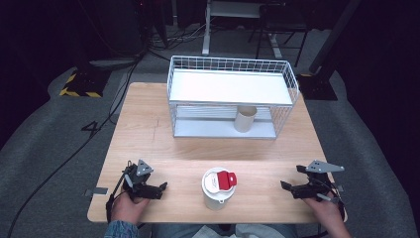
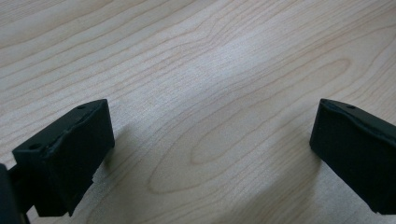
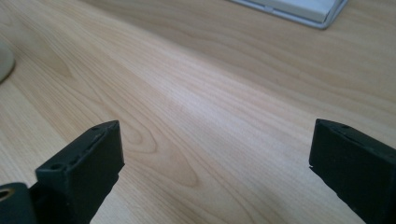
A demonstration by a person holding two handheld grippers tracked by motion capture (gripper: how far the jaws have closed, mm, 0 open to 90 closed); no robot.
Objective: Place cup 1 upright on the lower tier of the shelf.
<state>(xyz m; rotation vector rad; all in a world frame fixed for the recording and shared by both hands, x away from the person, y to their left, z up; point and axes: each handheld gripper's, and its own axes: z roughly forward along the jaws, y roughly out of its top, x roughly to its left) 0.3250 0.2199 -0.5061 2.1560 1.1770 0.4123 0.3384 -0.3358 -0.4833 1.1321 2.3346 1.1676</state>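
Wooden counter (image 1: 148,129), light grain, with grey carpet and trailing cables on the floor around it. A white wire rack (image 1: 230,96) stood at the far middle of the counter, two levels: a white top shelf, bare, and a lower shelf holding one beige cup (image 1: 245,119), upright, toward the rack's right half. A corner of the rack's base (image 3: 299,9) showed at the top of the right gripper view.

Nearest the hands: a white cup (image 1: 217,191) with a white lid and a red flap on top, upright at the near edge of the counter, midway between the two tongs and apart from both. Nothing lay between it and either of them. Its rounded edge (image 3: 4,65) just showed at the left margin of the right gripper view. Contents hidden by the lid.

Left tongs (image 1: 157,188), held low at the near left of the counter, pointed right toward the white cup; jaws spread wide, bare wood between them in the left gripper view (image 2: 210,149). Right tongs (image 1: 289,187), at the near right, pointed left toward the same cup, the hand (image 1: 327,208) behind them at the counter's edge; jaws likewise apart, nothing gripped (image 3: 215,158).
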